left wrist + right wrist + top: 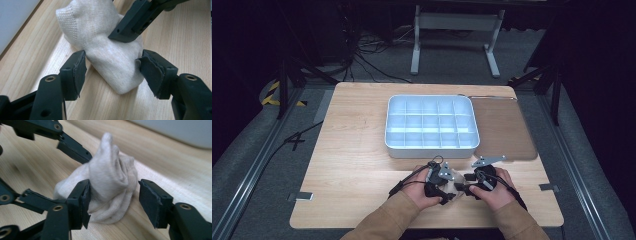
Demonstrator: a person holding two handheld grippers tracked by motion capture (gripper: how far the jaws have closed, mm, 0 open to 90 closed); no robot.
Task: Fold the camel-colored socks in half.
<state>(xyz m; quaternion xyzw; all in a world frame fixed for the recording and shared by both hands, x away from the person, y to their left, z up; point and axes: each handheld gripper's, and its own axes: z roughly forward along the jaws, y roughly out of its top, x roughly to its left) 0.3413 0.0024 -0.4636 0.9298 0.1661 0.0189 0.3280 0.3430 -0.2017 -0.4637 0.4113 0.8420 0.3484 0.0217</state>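
On a light wooden bench [357, 150], a person's left hand [422, 192] held the left hand-held gripper [451, 190] at the near edge, its jaws spread wide and released on either side of a rolled white sock [107, 52]. In the left gripper view, the left pad sat just beside the sock's flank and the right pad met its other side without squeezing it. The sock lay on the bench between the two tools, near the person and in front of the tray. One end of the roll stood up in a blunt peak, seen clearly in the right gripper view [110, 177].

To its right, the right hand [494, 192] held the right hand-held gripper [462, 186], also released, with both pads flanking the sock; the left pad rested against the fabric and the right pad stood just apart from it. One of its black jaws crossed over the sock in the left gripper view.

Farther back, a white compartment tray [431, 150] sat at the bench's centre, its cells divided by a grid. A brown mat [504, 130] lay just beside the tray on the right.
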